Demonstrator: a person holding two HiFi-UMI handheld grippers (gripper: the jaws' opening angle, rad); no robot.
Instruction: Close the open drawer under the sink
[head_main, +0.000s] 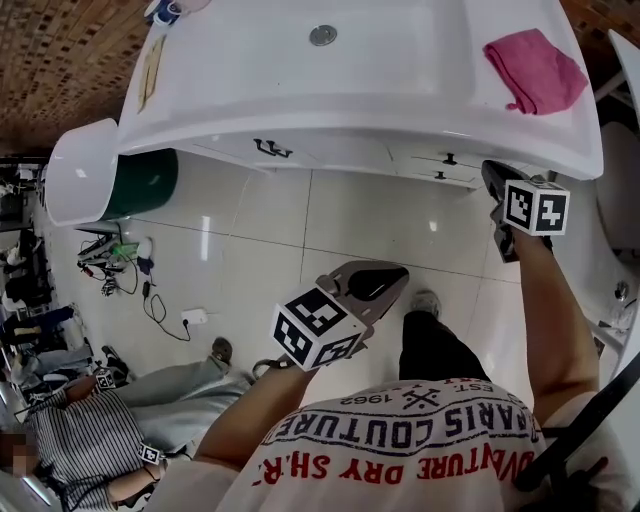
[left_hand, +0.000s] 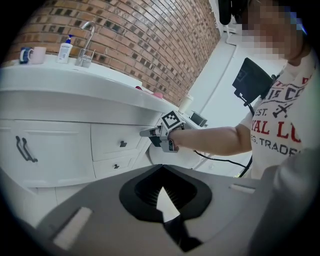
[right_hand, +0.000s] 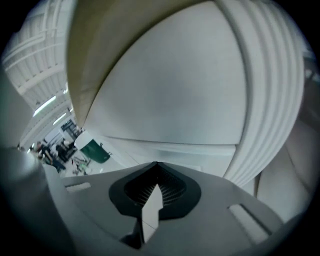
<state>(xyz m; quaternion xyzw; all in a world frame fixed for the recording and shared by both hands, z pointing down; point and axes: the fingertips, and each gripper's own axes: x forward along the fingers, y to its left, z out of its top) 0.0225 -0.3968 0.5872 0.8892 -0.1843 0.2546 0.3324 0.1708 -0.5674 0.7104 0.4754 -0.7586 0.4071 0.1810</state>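
The drawer (left_hand: 112, 142) sits under the counter at the sink's (head_main: 300, 90) right end, the upper of two small fronts, and from the left gripper view its face looks level, or very nearly so, with the lower drawer (left_hand: 114, 165) and the cupboard door (left_hand: 47, 152) beside it. I see no gap, so I judge the push done or all but done, though the right gripper's own view shows only white panel close up and settles nothing. My right gripper (left_hand: 144, 133) has its tip at that drawer's right edge, jaws clenched together on nothing. My left gripper (head_main: 385, 278) hangs back over the floor, well apart from the cabinet, jaws likewise pressed together and empty. If anything is left, it is a last nudge and a check. Nothing blocks the drawer front. A pink cloth (head_main: 535, 68) lies on the counter above, a green bin (head_main: 145, 182) stands off to the left, and cables (head_main: 150, 295) and a seated person (head_main: 100, 435) are clear of my path.
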